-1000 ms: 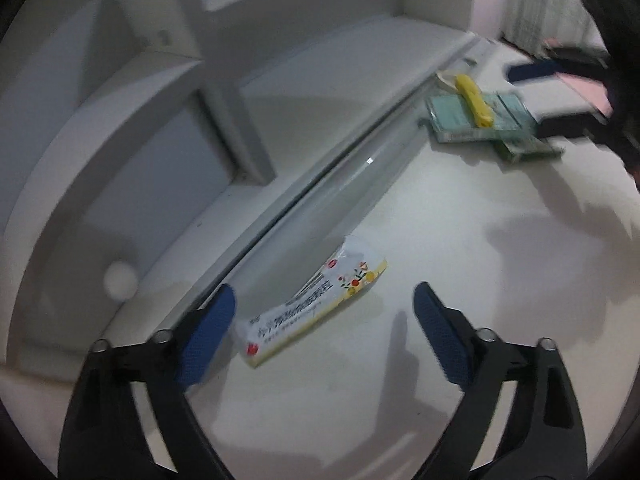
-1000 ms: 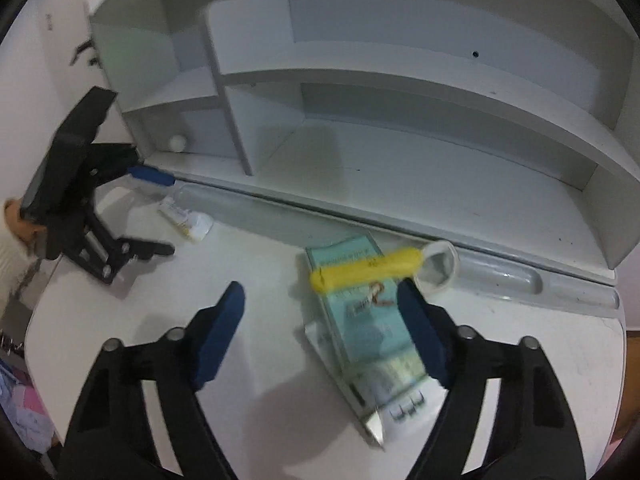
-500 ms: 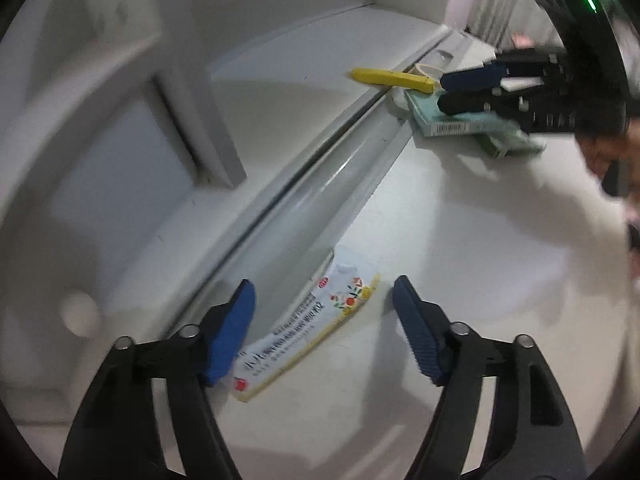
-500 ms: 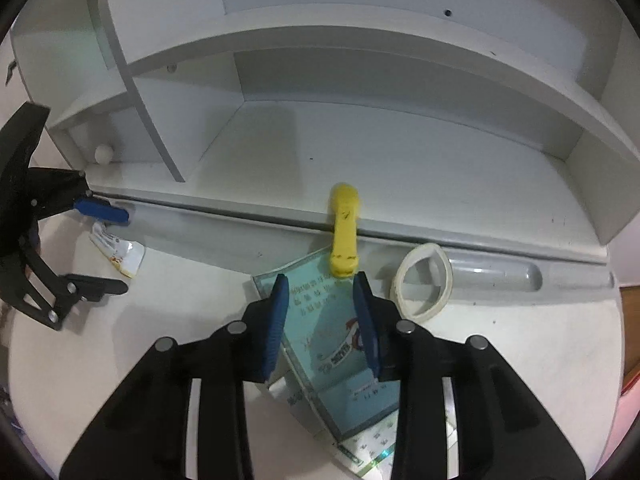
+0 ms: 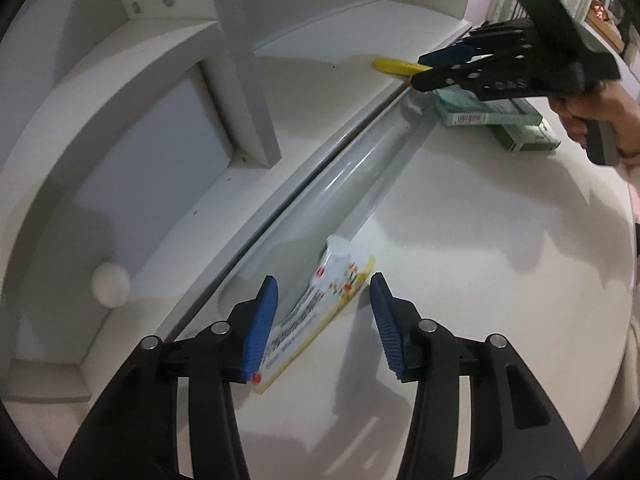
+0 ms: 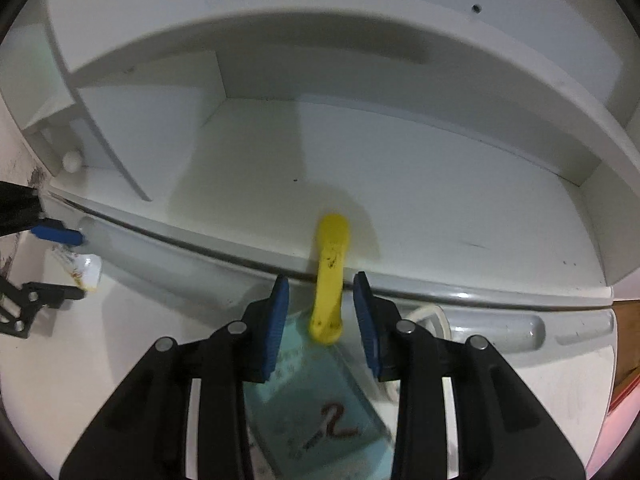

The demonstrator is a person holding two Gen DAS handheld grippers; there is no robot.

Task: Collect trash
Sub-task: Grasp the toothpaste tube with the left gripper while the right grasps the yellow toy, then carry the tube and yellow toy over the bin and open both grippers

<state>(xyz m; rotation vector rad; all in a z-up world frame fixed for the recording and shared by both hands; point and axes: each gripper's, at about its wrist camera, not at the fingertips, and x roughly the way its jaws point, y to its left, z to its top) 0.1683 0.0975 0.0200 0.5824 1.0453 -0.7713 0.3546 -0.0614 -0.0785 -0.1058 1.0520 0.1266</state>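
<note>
Leftmost, a small white ball (image 5: 111,289) sits in the shelf unit (image 5: 168,92) cubby. Beside it the left gripper (image 5: 324,312) hovers with jaws apart around a white and yellow wrapper (image 5: 320,312) lying on the desk (image 5: 480,240) at the groove's edge; its print is too blurred to read. Farther right, the right gripper (image 6: 321,312) has its jaws apart on either side of a yellow strip (image 6: 330,276) that bridges the groove onto a teal booklet (image 6: 320,420) bearing a red "2". A white tape ring (image 6: 430,314) lies just right.
</note>
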